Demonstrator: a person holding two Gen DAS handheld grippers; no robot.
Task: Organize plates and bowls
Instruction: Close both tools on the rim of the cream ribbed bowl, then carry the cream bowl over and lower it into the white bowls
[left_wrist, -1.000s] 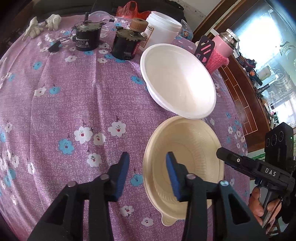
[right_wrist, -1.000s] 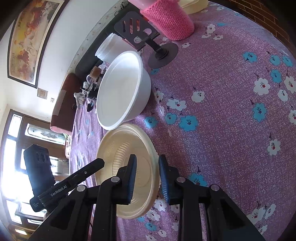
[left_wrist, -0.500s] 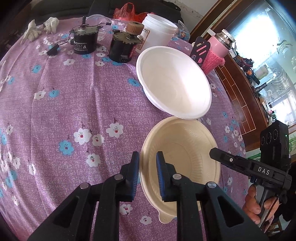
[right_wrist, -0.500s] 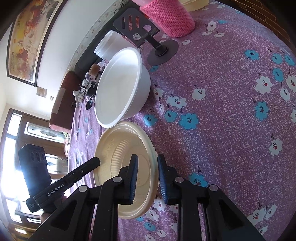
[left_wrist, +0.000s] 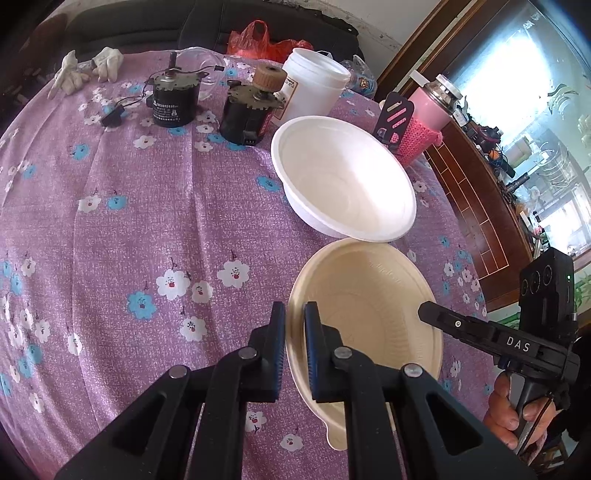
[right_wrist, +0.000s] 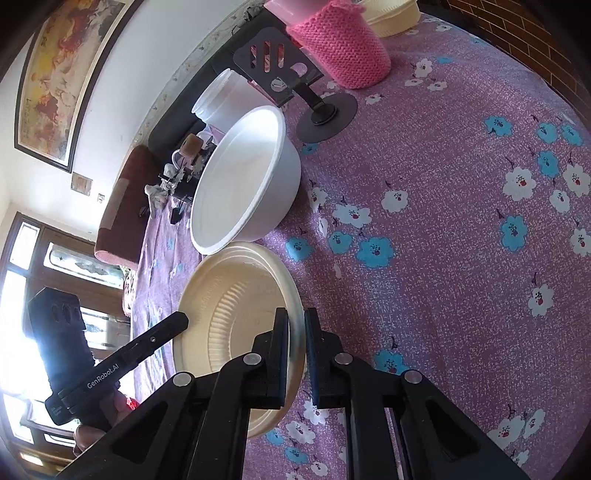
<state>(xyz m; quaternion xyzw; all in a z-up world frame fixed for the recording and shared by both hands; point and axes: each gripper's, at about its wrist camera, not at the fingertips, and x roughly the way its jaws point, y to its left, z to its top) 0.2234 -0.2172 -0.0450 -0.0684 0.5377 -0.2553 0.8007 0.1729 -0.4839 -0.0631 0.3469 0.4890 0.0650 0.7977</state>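
Observation:
A cream plastic plate (left_wrist: 373, 306) lies on the purple flowered tablecloth (left_wrist: 129, 221), touching a white bowl (left_wrist: 343, 177) just behind it. My left gripper (left_wrist: 294, 325) is shut on the plate's left rim. My right gripper (right_wrist: 295, 332) is shut on the plate's (right_wrist: 236, 306) opposite rim; the white bowl (right_wrist: 240, 181) stands beyond. Each gripper shows in the other's view: the right one (left_wrist: 480, 332) and the left one (right_wrist: 122, 362).
Two black motors (left_wrist: 170, 99) (left_wrist: 251, 110), a white jar (left_wrist: 314, 88), a black phone stand (left_wrist: 393, 118) and a pink knitted bottle (left_wrist: 424, 125) stand at the back. White gloves (left_wrist: 88, 68) lie far left. Another cream dish (right_wrist: 391, 14) sits far back.
My left gripper moved right and closed from wide open onto the plate's left rim. My right gripper narrowed onto the opposite rim.

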